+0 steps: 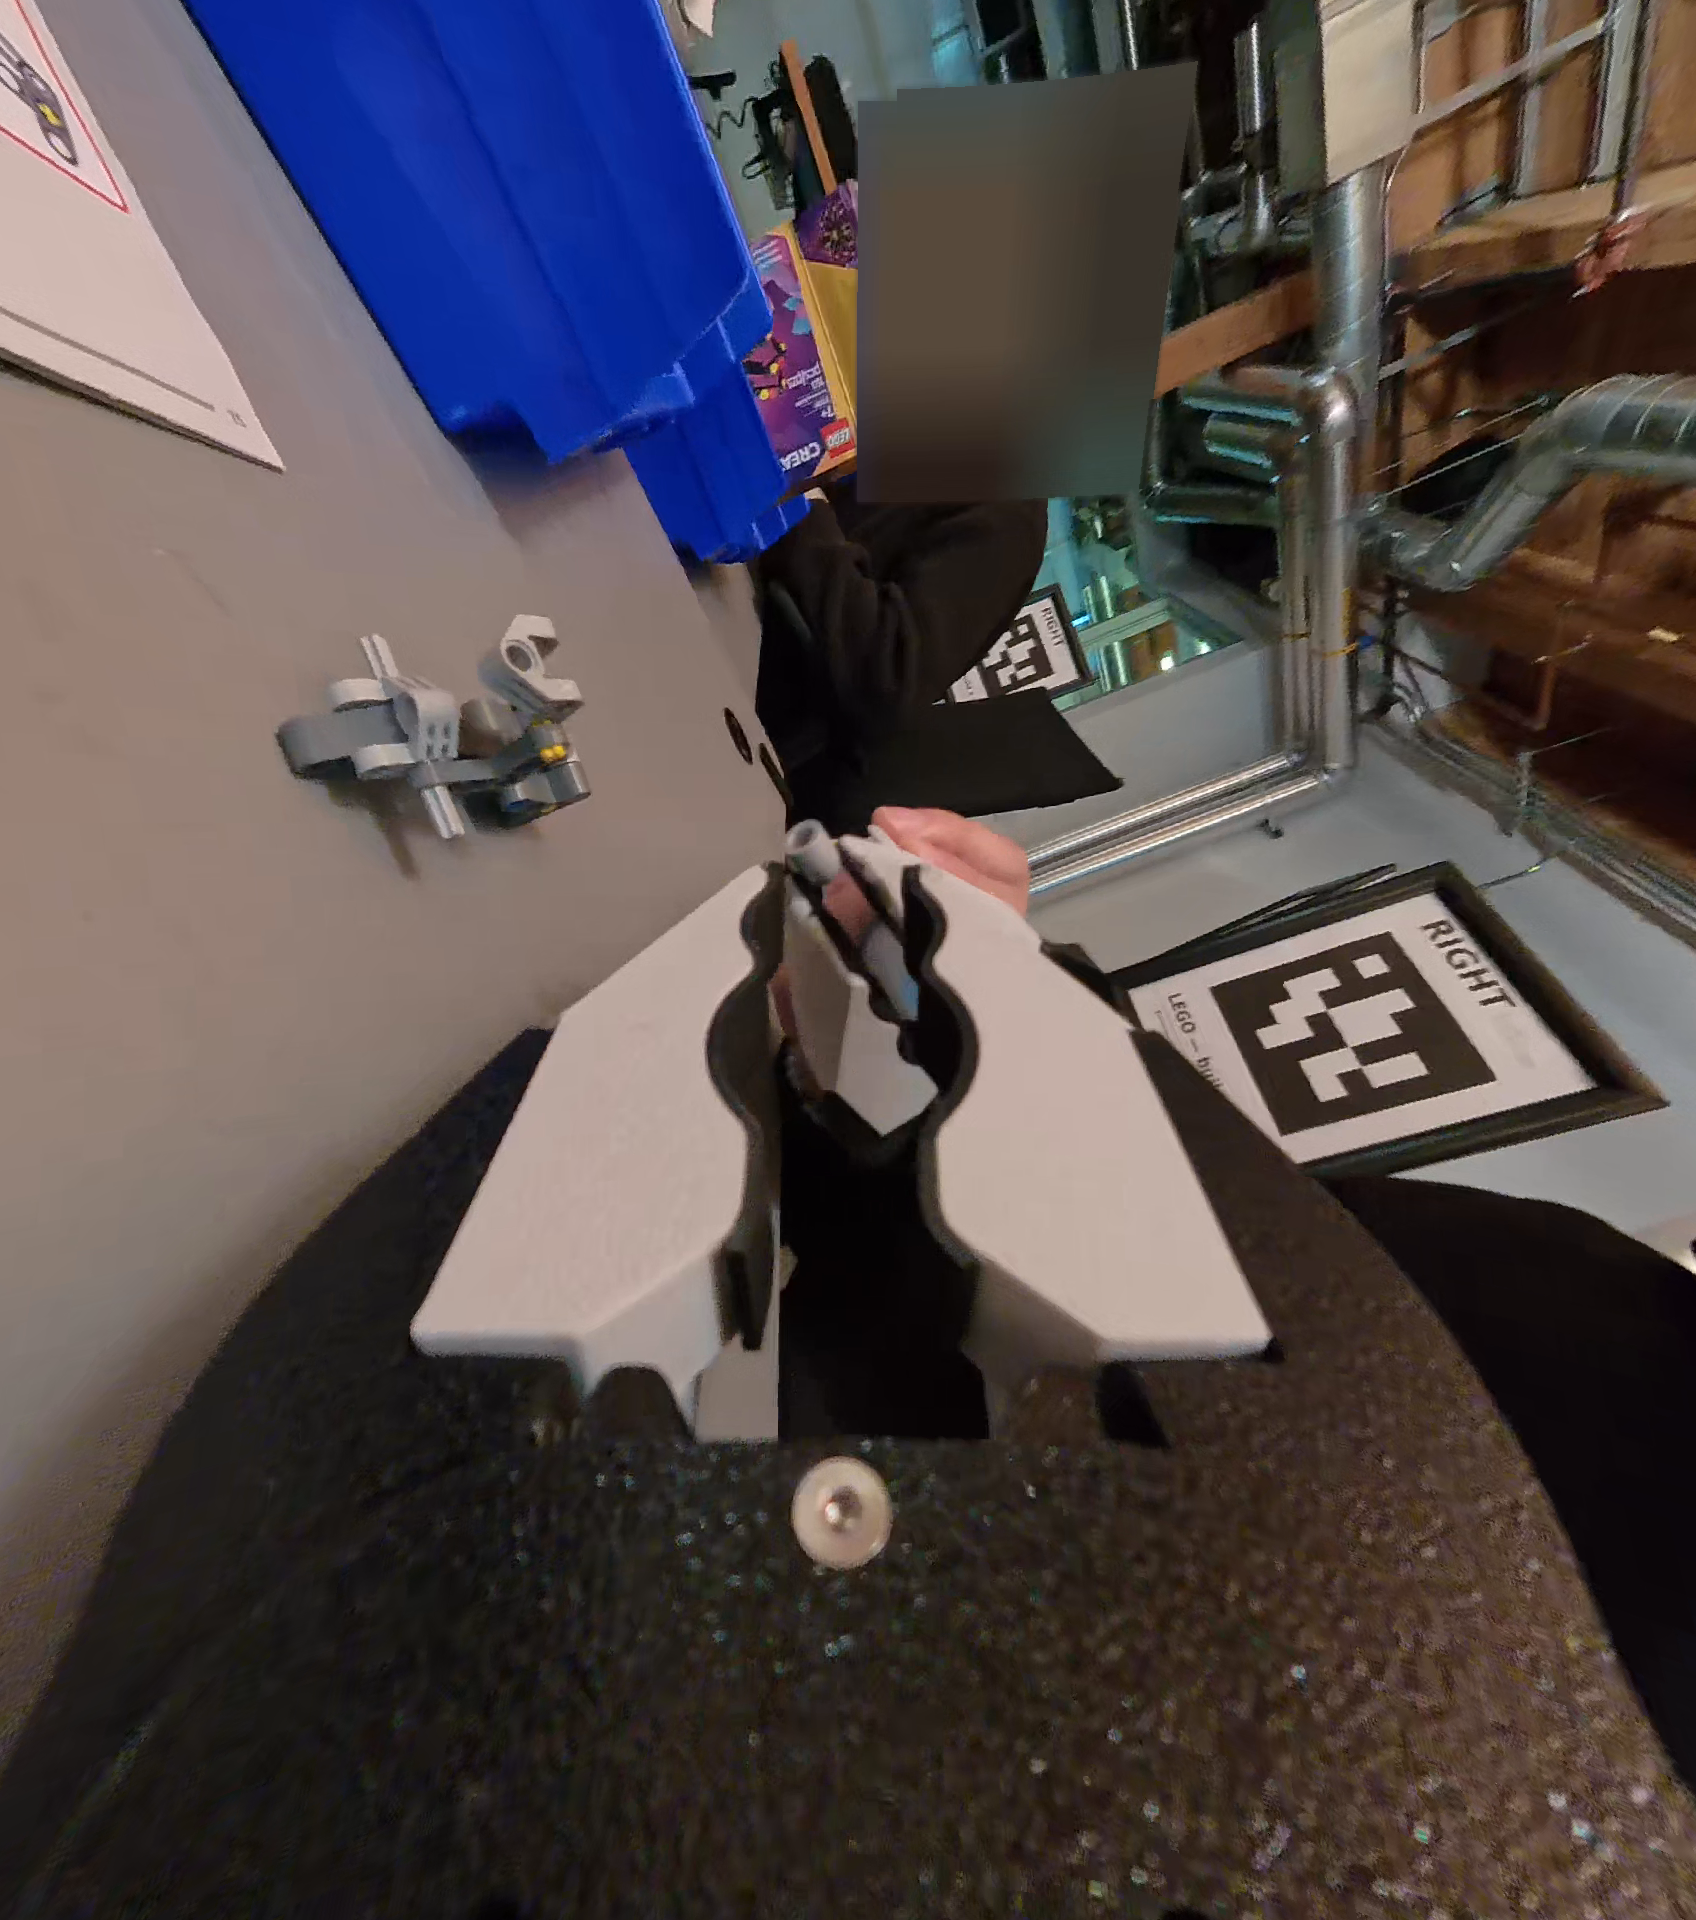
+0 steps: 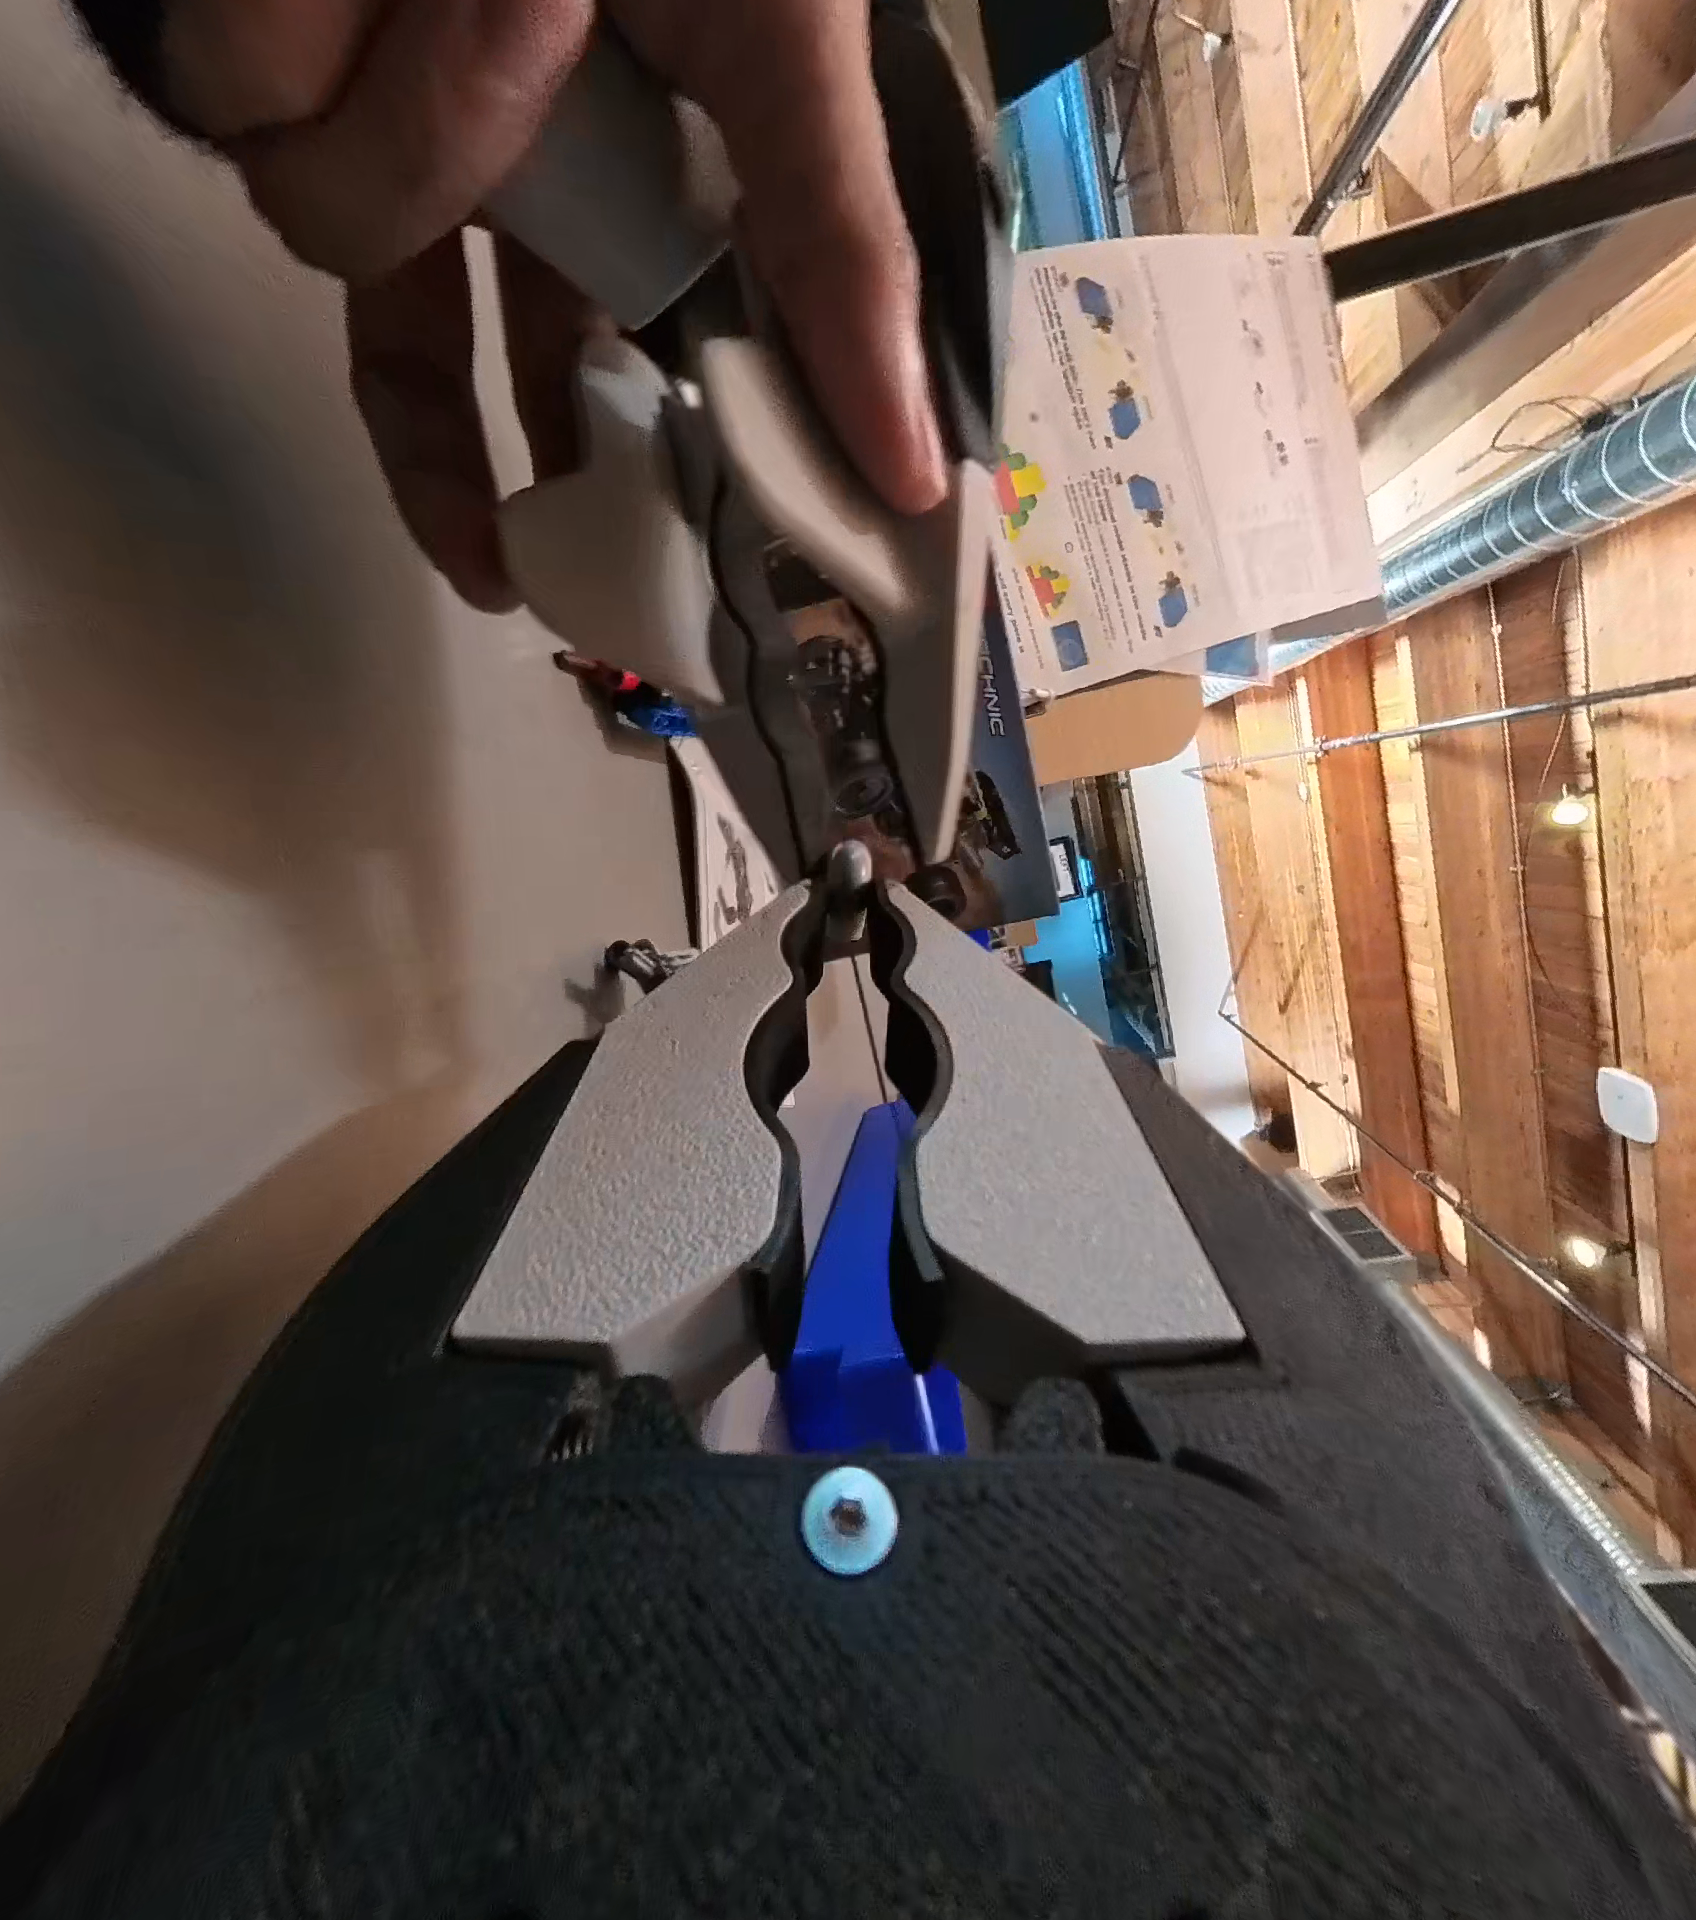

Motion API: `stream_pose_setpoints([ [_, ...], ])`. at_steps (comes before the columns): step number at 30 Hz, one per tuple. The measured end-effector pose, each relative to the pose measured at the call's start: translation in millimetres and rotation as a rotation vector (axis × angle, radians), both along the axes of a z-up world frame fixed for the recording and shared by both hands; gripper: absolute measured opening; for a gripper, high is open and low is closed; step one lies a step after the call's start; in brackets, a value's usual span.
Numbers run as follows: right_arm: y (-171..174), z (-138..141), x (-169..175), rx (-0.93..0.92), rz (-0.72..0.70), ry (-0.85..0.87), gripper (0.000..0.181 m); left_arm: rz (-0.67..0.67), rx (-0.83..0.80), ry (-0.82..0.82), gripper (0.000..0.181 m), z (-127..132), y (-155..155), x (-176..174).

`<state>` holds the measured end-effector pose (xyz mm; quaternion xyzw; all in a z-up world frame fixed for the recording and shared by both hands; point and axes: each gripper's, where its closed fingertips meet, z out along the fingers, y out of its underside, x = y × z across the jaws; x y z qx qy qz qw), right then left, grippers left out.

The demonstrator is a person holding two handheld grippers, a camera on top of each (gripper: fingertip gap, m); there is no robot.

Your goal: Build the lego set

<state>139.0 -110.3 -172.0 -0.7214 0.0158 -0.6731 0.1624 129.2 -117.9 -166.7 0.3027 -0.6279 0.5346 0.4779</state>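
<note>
A small grey pin (image 2: 849, 868) is pinched between the tips of my right gripper (image 2: 849, 906), which is shut on it, held above the grey table. My left gripper (image 2: 870, 857), held by a hand, faces it tip to tip with its jaws a little apart on either side of the pin's head. In the left wrist view my left gripper (image 1: 849, 894) is open, and the right gripper's fingers (image 1: 823, 997) with the pin (image 1: 813, 847) sit in its gap. A partly built grey Lego assembly (image 1: 439, 738) lies on the table (image 1: 96, 935) to the left.
Blue bins (image 1: 511, 208) and a purple Lego box (image 1: 802, 353) stand at the table's far side. An instruction sheet (image 1: 44, 208) lies on the table. A framed marker sign (image 1: 1343, 1029) is close by. A person in black (image 1: 885, 623) stands behind. A dark Lego box (image 2: 1005, 790) and small loose parts (image 2: 646, 707) show in the right wrist view.
</note>
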Motion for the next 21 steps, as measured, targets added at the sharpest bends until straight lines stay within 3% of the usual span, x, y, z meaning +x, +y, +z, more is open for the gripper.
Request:
stream_pose_setpoints([
  [3,1.3,-1.4,1.8,0.004,-0.013,0.009,0.006,0.02,0.039,-0.095,0.008,-6.7,1.2,2.7],
  [9,3.7,-3.4,4.0,0.04,0.011,0.039,0.006,0.013,0.07,-0.22,0.003,-11.0,4.0,6.4],
  [13,2.5,6.9,-2.8,0.3,0.13,0.182,0.012,0.003,0.095,-0.288,0.003,-15.5,11.8,22.0],
  [17,0.7,7.0,-1.9,0.628,0.213,0.463,0.023,-0.159,0.072,-0.241,0.003,-12.6,19.7,12.6],
  [21,16.2,0.7,-9.5,0.794,0.35,0.697,0.027,-0.306,0.041,-0.194,0.003,-9.4,24.7,-1.0],
])
